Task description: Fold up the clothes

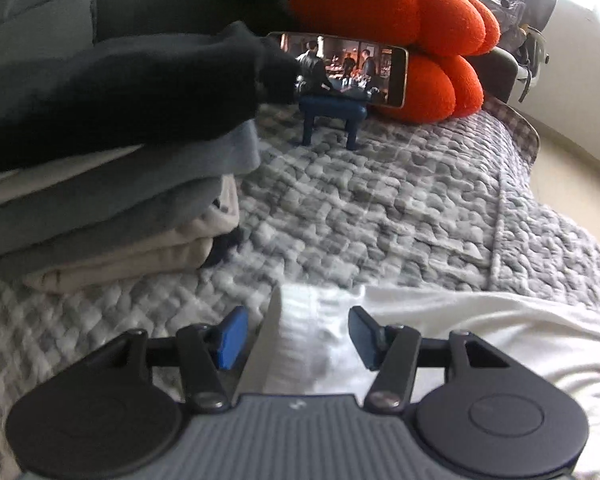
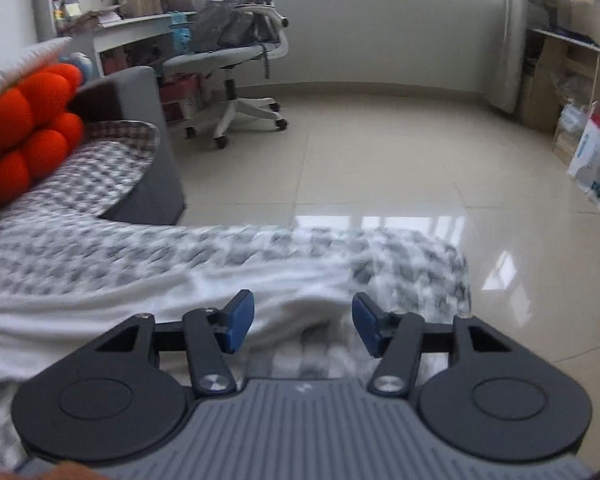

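Between my left tongs [image 1: 294,334] a white garment [image 1: 480,332] lies on the bed [image 1: 360,208], both pads clear of it. Right tongs [image 2: 303,326] also stand wide, holding nothing. Judged mid-fold: next, close on the cloth's edges.

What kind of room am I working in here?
Likely a lived-in bedroom or study: a quilted checked cover on a bed or sofa, a stack of folded clothes, and an office chair at a desk.
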Demonstrator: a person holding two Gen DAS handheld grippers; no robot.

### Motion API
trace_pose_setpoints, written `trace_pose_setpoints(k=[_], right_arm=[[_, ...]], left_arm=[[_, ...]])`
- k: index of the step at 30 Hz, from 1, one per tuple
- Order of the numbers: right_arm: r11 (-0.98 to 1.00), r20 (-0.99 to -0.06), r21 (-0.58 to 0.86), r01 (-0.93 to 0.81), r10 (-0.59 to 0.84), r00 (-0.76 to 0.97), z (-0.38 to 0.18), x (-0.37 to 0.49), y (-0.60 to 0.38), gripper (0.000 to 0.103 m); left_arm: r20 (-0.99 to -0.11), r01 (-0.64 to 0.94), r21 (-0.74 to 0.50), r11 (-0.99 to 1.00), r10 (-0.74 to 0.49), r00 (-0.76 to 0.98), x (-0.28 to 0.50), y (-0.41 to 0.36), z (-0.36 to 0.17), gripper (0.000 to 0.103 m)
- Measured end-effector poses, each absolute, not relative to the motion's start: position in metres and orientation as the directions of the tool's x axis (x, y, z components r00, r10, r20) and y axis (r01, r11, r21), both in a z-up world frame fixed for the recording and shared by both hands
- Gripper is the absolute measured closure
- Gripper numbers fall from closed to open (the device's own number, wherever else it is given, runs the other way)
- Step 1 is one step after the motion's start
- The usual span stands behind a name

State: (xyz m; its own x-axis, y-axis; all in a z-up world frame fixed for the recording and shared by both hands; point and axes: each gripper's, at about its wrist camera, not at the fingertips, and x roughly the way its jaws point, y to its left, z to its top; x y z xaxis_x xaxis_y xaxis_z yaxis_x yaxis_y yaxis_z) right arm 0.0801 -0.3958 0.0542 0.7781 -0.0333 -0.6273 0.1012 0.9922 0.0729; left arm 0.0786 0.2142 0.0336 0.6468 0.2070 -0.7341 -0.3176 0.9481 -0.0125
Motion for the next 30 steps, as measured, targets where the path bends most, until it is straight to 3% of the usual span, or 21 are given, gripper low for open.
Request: trace_pose_setpoints(k=[2, 3, 5, 8, 18, 23, 25, 28, 29, 30], right_arm=[[0.989, -0.629, 0.088, 0.114, -0.034, 0.777, 0.050, 0.094, -0.402, 0.040], [0.988, -0.633, 0.098, 0.122, -0.033, 0.774, 0.048, 0.100, -0.405, 0.039], [0.988, -0.649, 0.077, 0.130, -0.049, 0.759, 0.043, 0.110, -0.407, 0.039], [0.994, -0.649, 0.029, 0.106, -0.062, 0.758, 0.042, 0.117, -0.403, 0.039], [0.994, -0.624, 0.075, 0.076, -0.013, 0.781, 0.043, 0.124, -0.411, 0.039], [0.999, -0.621, 0.035, 0.028, -0.001, 0.784, 0.046, 0.122, -0.403, 0.039], [1.000, -0.631, 0.002, 0.021, -0.015, 0.776, 0.044, 0.123, -0.402, 0.039], [0.995, -0.623, 0.066, 0.076, -0.018, 0.782, 0.040, 0.117, -0.414, 0.039], [0.991, -0.625, 0.096, 0.089, -0.010, 0.780, 0.039, 0.114, -0.419, 0.041], [0.990, -0.632, 0.112, 0.090, 0.001, 0.775, 0.036, 0.113, -0.420, 0.057]], left_arm=[[-0.743, -0.314, -0.032, 0.949, 0.187, 0.642, 0.084, 0.214, 0.032, 0.057], [-0.749, -0.312, -0.044, 0.949, 0.176, 0.639, 0.086, 0.215, 0.031, 0.072], [-0.755, -0.301, -0.073, 0.951, 0.144, 0.639, 0.089, 0.217, 0.031, 0.090], [-0.734, -0.280, -0.070, 0.957, 0.140, 0.664, 0.085, 0.216, 0.032, 0.092], [-0.739, -0.234, -0.093, 0.968, 0.091, 0.668, 0.085, 0.215, 0.027, 0.096], [-0.758, -0.230, -0.085, 0.969, 0.087, 0.647, 0.089, 0.219, 0.021, 0.081], [-0.757, -0.230, -0.096, 0.968, 0.079, 0.648, 0.089, 0.220, 0.019, 0.080], [-0.751, -0.229, -0.085, 0.970, 0.089, 0.654, 0.089, 0.217, 0.018, 0.081], [-0.746, -0.222, -0.069, 0.973, 0.097, 0.658, 0.089, 0.214, 0.018, 0.084], [-0.740, -0.210, -0.056, 0.976, 0.101, 0.665, 0.088, 0.211, 0.017, 0.093]])
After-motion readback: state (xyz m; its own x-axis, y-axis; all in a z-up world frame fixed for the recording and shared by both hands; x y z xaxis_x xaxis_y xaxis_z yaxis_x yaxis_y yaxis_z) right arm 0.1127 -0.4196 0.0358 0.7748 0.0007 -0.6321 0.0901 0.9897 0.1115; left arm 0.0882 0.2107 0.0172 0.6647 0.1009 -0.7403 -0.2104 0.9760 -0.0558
